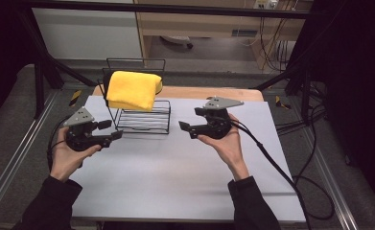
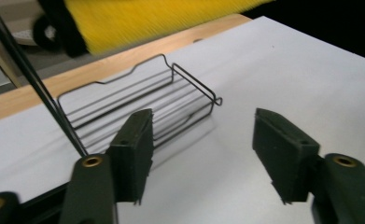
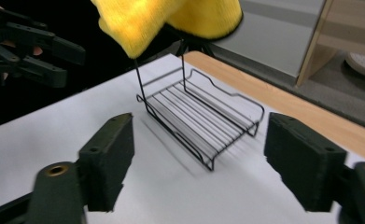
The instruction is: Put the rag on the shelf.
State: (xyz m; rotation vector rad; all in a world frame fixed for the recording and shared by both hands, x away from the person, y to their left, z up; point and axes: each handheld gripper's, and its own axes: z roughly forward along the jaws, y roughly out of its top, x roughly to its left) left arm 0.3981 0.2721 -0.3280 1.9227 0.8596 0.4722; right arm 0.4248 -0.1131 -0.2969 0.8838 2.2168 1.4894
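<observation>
Two grippers flank wire rack (image 1: 143, 117), jaws wide apart, empty; left gripper (image 1: 109, 130) nearer; yellow cloth (image 1: 132, 89) draped atop, probably next target; right gripper (image 1: 191, 123) farther

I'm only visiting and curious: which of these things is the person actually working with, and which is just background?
Likely in use:
yellow cloth
wire rack
left gripper, open
right gripper, open

Background:
white table
cables on the floor
wooden cabinet

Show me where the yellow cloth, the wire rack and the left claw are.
yellow cloth (image 1: 132, 89): high view, middle of the folded top.
wire rack (image 1: 144, 122): high view, bars of the lower shelf.
left claw (image 1: 109, 130): high view, midway between its two open fingertips.
</observation>
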